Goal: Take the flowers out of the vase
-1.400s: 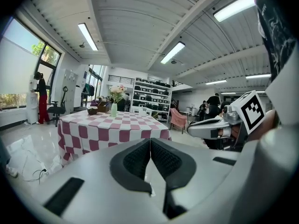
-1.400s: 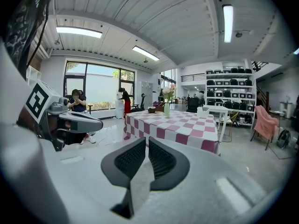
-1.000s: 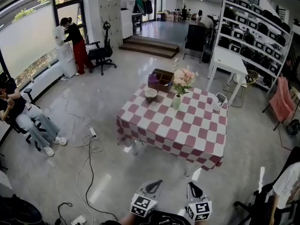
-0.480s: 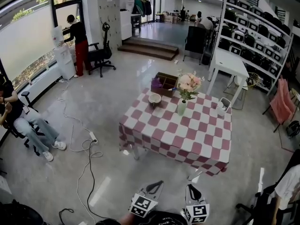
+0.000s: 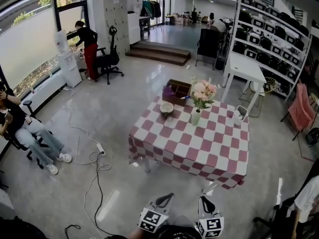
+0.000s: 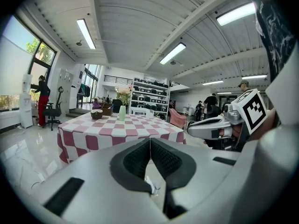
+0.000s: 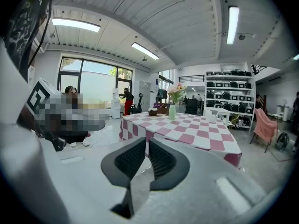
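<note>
pink and cream flowers (image 5: 204,90) with green leaves, upright in slim pale-green vase (image 5: 196,117), far side of checkered table (image 5: 199,148), well apart from both grippers, left gripper (image 6: 150,143) jaws pressed together, empty, right gripper (image 7: 146,143) same

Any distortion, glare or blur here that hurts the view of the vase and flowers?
Head view: fisheye bends the shelves; even light, vase and flowers sharp but small. Left gripper view: black round vignette, ceiling lights blown out, vase tiny. Right gripper view: same vignette, window overexposed, checked table crisp.
</note>
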`<move>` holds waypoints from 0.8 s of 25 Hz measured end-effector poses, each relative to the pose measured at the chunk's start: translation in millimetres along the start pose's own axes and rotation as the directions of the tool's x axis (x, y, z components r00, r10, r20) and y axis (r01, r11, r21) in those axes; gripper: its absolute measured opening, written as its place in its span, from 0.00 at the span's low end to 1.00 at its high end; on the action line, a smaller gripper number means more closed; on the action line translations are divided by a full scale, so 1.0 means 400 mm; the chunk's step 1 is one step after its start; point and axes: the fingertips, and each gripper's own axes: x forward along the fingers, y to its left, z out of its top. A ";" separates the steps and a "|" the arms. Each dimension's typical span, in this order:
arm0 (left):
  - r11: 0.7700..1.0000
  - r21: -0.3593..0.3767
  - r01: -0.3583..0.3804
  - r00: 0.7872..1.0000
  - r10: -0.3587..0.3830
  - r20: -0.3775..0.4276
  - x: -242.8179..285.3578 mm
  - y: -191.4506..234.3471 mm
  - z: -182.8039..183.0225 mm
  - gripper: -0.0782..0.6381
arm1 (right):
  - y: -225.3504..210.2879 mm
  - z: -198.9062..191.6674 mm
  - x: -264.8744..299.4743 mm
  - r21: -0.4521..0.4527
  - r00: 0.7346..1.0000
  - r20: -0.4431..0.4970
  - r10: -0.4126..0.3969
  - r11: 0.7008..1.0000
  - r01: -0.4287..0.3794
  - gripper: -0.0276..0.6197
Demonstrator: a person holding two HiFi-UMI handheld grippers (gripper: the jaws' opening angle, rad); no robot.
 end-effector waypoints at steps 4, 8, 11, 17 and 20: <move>1.000 -0.005 -0.008 1.000 0.008 -0.002 0.003 0.010 0.003 0.13 | -0.006 -0.007 0.014 0.010 1.000 -0.009 0.008 1.000 -0.008 0.08; 0.999 -0.006 -0.034 0.999 0.034 -0.009 0.013 0.030 0.000 0.12 | -0.012 -0.004 0.038 0.020 1.000 -0.013 0.026 0.999 -0.026 0.08; 0.999 -0.011 -0.048 0.999 0.048 -0.018 0.029 0.045 0.007 0.12 | -0.025 0.003 0.066 0.021 0.999 -0.003 0.045 0.999 -0.045 0.08; 0.997 -0.015 -0.072 0.997 0.071 -0.021 0.077 0.065 0.034 0.12 | -0.066 0.024 0.117 0.011 0.997 0.006 0.075 0.997 -0.075 0.08; 0.996 -0.018 -0.082 0.996 0.082 -0.026 0.105 0.075 0.040 0.12 | -0.093 0.026 0.140 0.016 0.996 0.003 0.086 0.996 -0.086 0.08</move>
